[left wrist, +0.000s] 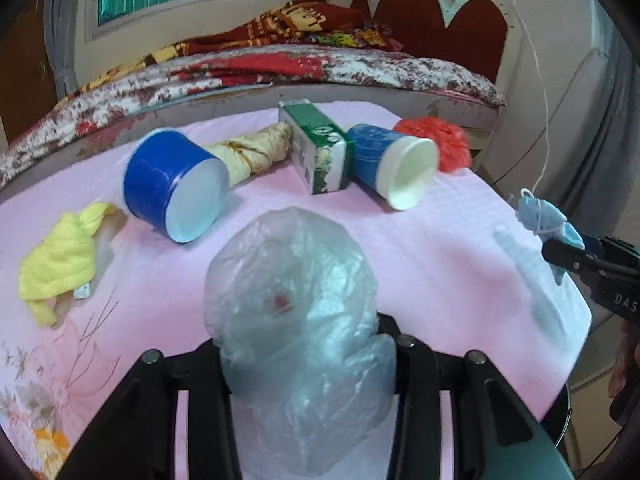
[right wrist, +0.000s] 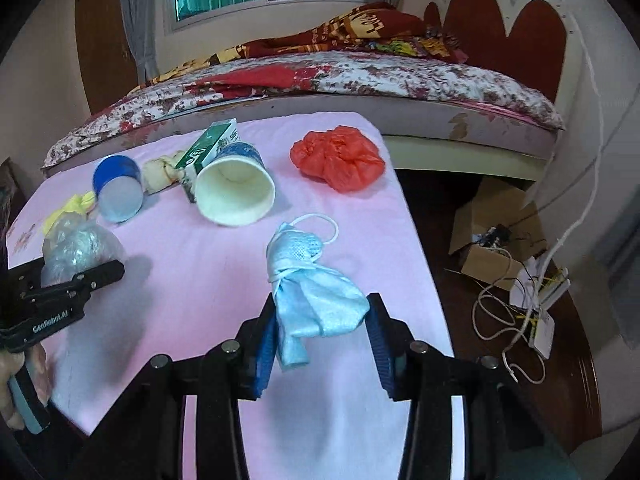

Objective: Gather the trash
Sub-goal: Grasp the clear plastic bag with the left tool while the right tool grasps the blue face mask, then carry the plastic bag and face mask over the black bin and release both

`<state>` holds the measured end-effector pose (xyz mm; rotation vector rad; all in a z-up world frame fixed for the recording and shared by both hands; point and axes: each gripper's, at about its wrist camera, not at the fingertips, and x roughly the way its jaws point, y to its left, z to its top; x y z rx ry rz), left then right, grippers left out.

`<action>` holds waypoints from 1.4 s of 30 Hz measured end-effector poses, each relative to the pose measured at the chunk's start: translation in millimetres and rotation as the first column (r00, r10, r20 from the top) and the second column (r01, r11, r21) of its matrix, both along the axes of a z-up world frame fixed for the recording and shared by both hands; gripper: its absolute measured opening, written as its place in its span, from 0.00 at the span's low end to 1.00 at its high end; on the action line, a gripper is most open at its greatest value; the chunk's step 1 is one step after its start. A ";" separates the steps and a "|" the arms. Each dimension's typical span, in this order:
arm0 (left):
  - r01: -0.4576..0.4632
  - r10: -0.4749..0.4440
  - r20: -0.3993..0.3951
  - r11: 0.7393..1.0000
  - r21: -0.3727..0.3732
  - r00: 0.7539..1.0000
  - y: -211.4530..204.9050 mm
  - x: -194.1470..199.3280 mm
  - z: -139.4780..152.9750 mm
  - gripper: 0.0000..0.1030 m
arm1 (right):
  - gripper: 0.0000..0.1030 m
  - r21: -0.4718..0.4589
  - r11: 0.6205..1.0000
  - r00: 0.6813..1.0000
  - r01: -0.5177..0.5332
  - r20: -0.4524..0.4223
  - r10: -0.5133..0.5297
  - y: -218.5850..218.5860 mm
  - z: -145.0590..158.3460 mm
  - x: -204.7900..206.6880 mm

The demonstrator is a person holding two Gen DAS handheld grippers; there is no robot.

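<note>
My left gripper (left wrist: 302, 340) is shut on a crumpled clear plastic bag (left wrist: 292, 288), lifted just above the pink-covered table (left wrist: 440, 260). My right gripper (right wrist: 322, 320) is shut on a knotted light-blue face mask (right wrist: 308, 280), its blue pads pressing both sides. On the table behind lie a blue tub (left wrist: 172, 184), a cream knotted bag (left wrist: 256, 150), a green carton (left wrist: 320, 148), a blue paper cup (left wrist: 392, 168), a red plastic bag (left wrist: 440, 140) and a yellow cloth (left wrist: 60, 256).
A bed (right wrist: 360, 76) with patterned blankets runs along the table's far edge. Right of the table, the floor holds an open cardboard box (right wrist: 492, 240) and tangled white cables (right wrist: 520, 320). A person's hand (right wrist: 12, 392) grips the left gripper's handle.
</note>
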<state>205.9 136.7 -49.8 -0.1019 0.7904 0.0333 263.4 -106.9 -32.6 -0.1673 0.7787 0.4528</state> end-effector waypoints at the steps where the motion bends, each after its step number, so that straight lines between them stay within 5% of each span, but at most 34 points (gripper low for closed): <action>1: 0.006 -0.006 0.009 1.000 0.005 1.000 -3.4 -4.9 2.1 0.40 | 0.43 0.005 1.000 1.000 0.005 0.001 -0.005 -5.2 0.9 -6.8; 19: 0.152 -0.155 0.070 0.988 0.039 0.986 -68.7 -67.8 17.5 0.40 | 0.43 0.079 0.993 0.995 0.089 0.039 -0.092 -87.2 22.7 -121.6; 42: 0.416 -0.421 0.087 0.907 0.070 0.903 -206.8 -95.7 23.7 0.40 | 0.43 0.107 0.931 0.935 0.348 0.037 -0.354 -226.6 11.3 -177.8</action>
